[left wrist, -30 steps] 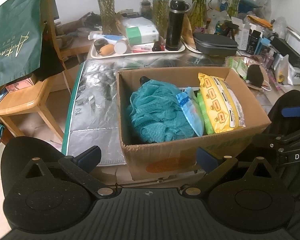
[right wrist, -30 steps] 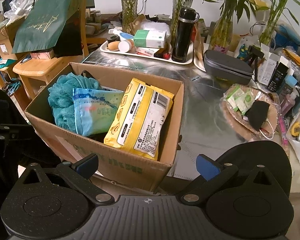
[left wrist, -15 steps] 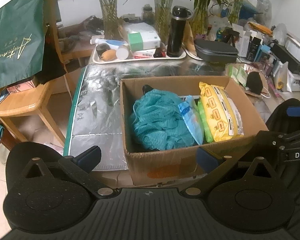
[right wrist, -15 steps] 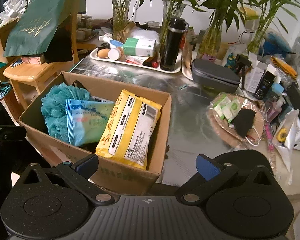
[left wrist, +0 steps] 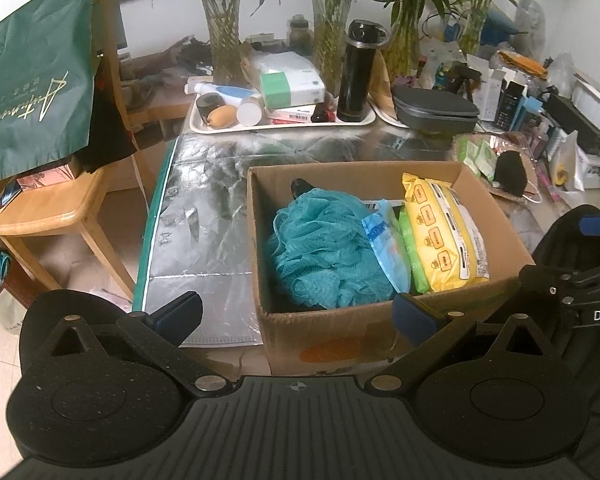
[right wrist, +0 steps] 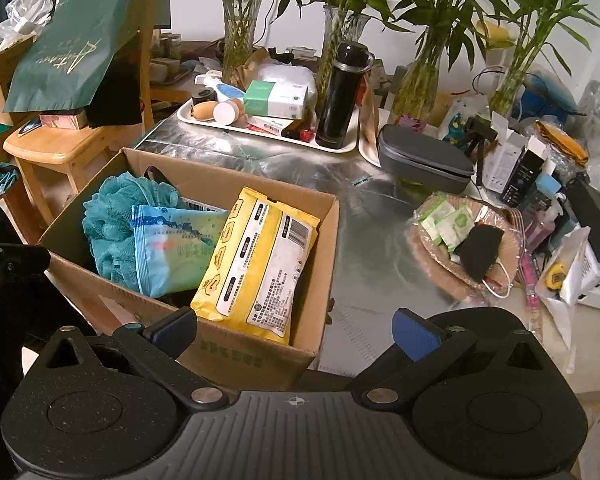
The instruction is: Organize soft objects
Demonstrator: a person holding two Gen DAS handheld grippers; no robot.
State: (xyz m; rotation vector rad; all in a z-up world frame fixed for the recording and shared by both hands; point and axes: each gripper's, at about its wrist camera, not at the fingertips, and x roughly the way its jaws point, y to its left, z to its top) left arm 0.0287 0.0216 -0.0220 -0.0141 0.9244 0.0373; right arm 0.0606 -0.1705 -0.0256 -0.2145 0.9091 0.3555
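Both the left gripper (left wrist: pixel 296 312) and right gripper (right wrist: pixel 296 334) hover empty, jaws apart, before the cardboard box (left wrist: pixel 380 332). Inside it, the teal mesh bath pouf (left wrist: pixel 320 252) looks light and squashy, best pinched through its bunched folds; the yellow wipes pack (right wrist: pixel 256 264) looks slick, so grip its top edge.
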